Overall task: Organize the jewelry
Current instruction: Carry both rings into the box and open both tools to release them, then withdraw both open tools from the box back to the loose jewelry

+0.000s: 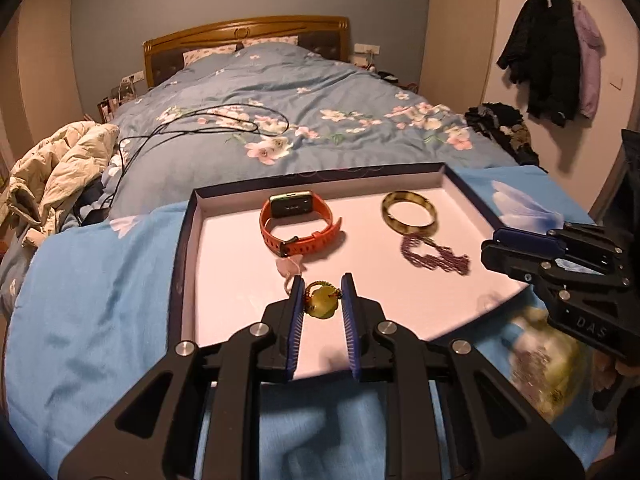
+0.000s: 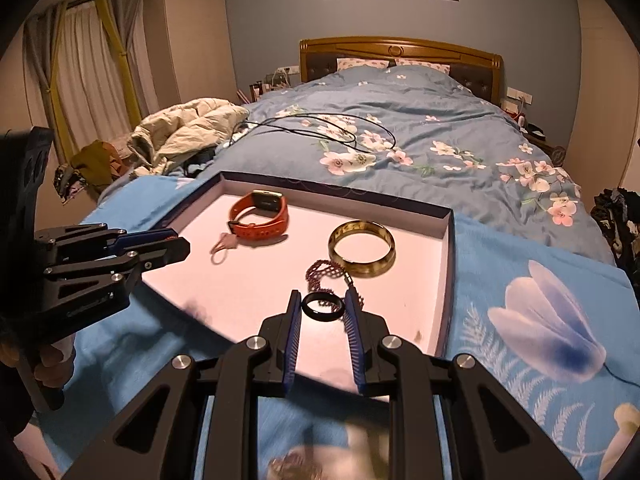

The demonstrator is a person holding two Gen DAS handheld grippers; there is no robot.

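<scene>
Two black handheld grippers with blue ribbed pads hung over a shallow box lid [image 1: 192, 216] with a dark blue rim and a white inside, which lay on a light blue flowered cloth [image 1: 100, 280] at the foot of the bed.

The left gripper [image 1: 323, 300] was closed on a yellow-green stone pendant [image 1: 322, 301] with a small beaded loop of red and green at its top; the pendant sat right at the fingertips, pinched between the two pads, above the near part of the lid. The right gripper [image 2: 323, 307] was clamped on a plain black ring [image 2: 323, 307], held flat between its pad tips, the hole facing up, over the near right part of the lid.

Inside the lid lay four pieces. An orange-strapped smartwatch [image 1: 298, 222] with a dark rectangular face stood on its buckled band toward the far left. A small pale pink trinket [image 1: 290, 270] lay just in front of it, between the watch and the left gripper's tips. A wide golden-brown bangle [image 2: 362, 249] sat toward the far right, and a dark purple beaded bracelet [image 1: 434, 258] lay touching its near edge; seen from the right wrist, the bracelet ran just beyond and beneath the held ring.

In each wrist view the other gripper showed at the side, beside the lid's edge. A black cable [image 2: 340, 126] lay looped on the flowered quilt [image 2: 440, 128] beyond.
</scene>
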